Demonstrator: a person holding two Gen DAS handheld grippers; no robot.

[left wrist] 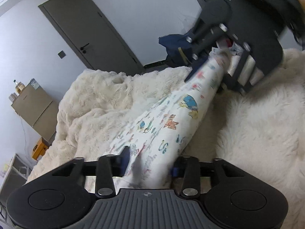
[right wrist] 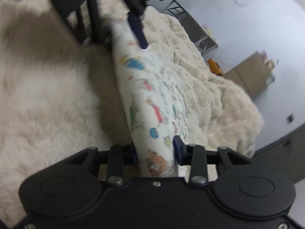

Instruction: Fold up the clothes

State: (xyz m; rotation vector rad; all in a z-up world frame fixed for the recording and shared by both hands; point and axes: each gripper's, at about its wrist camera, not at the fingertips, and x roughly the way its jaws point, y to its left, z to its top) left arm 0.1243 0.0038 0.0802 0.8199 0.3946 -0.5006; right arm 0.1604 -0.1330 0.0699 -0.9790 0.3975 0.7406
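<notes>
Left gripper (left wrist: 148,164) is clamped on one end of a white printed garment (left wrist: 162,126), blue fingers (left wrist: 124,159) nearly together with only bunched cloth between them. Right gripper (right wrist: 156,150) is closed the same way on the other end of the garment (right wrist: 146,95), blue fingers (right wrist: 178,148) pressing the fabric from both sides. In the left wrist view the right gripper (left wrist: 215,57) shows at the far end of the cloth; in the right wrist view the left gripper (right wrist: 125,24) shows at the top, blurred.

The garment is stretched between the two grippers as a gathered band, lifted above a cream fluffy blanket (left wrist: 99,99) that covers the surface. One edge hangs down and seems to touch the blanket; contact is hard to tell. Print is small colourful cartoon animals and vehicles, with some letter-like marks that are too blurred to read.

Background in the left wrist view: grey door (left wrist: 89,32), wall switch (left wrist: 61,54), brown cabinet (left wrist: 36,106) with bottles on top, orange box (left wrist: 39,148) on the floor. No readable brand or label anywhere. Right wrist view is motion-blurred throughout.
</notes>
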